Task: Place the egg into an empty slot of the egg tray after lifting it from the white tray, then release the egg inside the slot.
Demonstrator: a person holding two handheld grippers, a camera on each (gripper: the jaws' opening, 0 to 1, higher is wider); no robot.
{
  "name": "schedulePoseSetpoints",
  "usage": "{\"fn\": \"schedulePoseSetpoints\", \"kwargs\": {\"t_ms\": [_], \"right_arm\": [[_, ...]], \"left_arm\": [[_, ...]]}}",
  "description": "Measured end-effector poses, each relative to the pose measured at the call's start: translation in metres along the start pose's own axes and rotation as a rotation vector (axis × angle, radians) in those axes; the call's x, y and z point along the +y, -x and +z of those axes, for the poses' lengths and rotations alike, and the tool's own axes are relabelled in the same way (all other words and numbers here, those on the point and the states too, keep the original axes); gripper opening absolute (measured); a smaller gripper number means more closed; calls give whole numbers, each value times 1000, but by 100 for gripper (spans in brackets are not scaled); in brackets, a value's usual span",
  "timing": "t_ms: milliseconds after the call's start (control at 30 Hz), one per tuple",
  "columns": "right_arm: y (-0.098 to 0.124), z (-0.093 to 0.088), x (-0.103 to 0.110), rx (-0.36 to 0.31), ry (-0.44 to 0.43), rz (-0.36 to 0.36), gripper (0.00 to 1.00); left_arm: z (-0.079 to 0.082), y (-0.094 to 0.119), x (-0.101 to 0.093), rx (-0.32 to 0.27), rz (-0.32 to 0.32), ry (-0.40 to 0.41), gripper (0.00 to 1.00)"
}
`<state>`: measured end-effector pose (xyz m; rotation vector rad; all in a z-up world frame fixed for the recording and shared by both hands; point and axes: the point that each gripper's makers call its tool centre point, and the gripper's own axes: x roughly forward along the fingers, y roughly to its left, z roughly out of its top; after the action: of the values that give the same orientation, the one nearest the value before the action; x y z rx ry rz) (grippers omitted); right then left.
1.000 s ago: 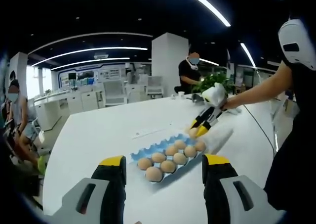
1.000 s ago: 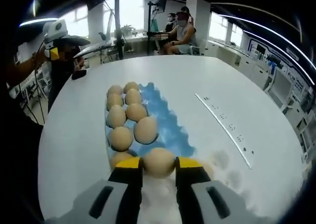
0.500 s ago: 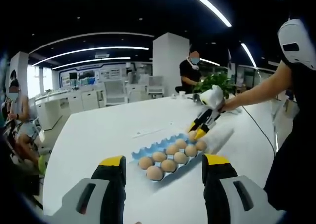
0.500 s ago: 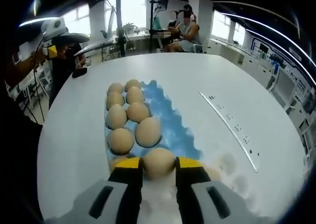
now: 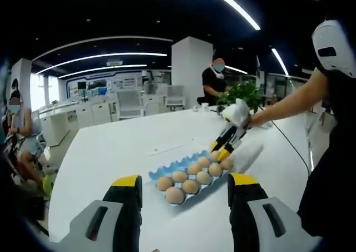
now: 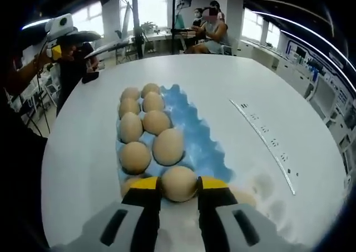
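Observation:
My right gripper (image 6: 179, 186) is shut on a tan egg (image 6: 179, 182), held just over the near end of the blue egg tray (image 6: 194, 138). Several eggs (image 6: 156, 122) fill the tray's left two rows, while the right row's slots are bare. In the left gripper view the same gripper (image 5: 222, 151) hangs over the tray's far end (image 5: 167, 168), beside the white tray (image 5: 253, 151). My left gripper (image 5: 185, 181) is open, its yellow-tipped jaws wide apart, short of the egg tray and touching nothing.
The trays sit on a large white table (image 6: 83, 152). A thin marked strip (image 6: 266, 141) lies on it to the right of the egg tray. People sit at desks beyond the far edge (image 6: 208, 32). A potted plant (image 5: 245, 90) stands at the table's back.
My right gripper has drifted slightly up and forward with the egg still in it, so the egg tray looks a little nearer. The left gripper has stayed put and open.

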<state>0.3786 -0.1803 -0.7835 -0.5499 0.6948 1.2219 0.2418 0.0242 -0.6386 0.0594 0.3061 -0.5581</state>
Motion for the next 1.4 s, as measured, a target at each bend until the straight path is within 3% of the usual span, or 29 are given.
{"fn": "schedulePoseSetpoints", "kwargs": {"t_ms": [500,633,700,933,1100,1400], "right_arm": [[-4,-4,-2,-1,-11,0,26],[-3,-6,0,-20,15,6,27],[-3,-6,0,-33,70,9,27],[0,-7,-4,-52,49,-20,31],[11,2,-5,-123,8,-40,32],[29,3,-15,-175,-53,-82,31]], "left_arm": [[0,-1,1,2,0,-2,62],[1,-1,1,2,0,-6,62],[1,0,1,4,1,-8,62],[2,1,1,4,6,-8,62],[3,1,1,2,6,-9,62],[4,-3,-3,1,-9,-13,62]]}}
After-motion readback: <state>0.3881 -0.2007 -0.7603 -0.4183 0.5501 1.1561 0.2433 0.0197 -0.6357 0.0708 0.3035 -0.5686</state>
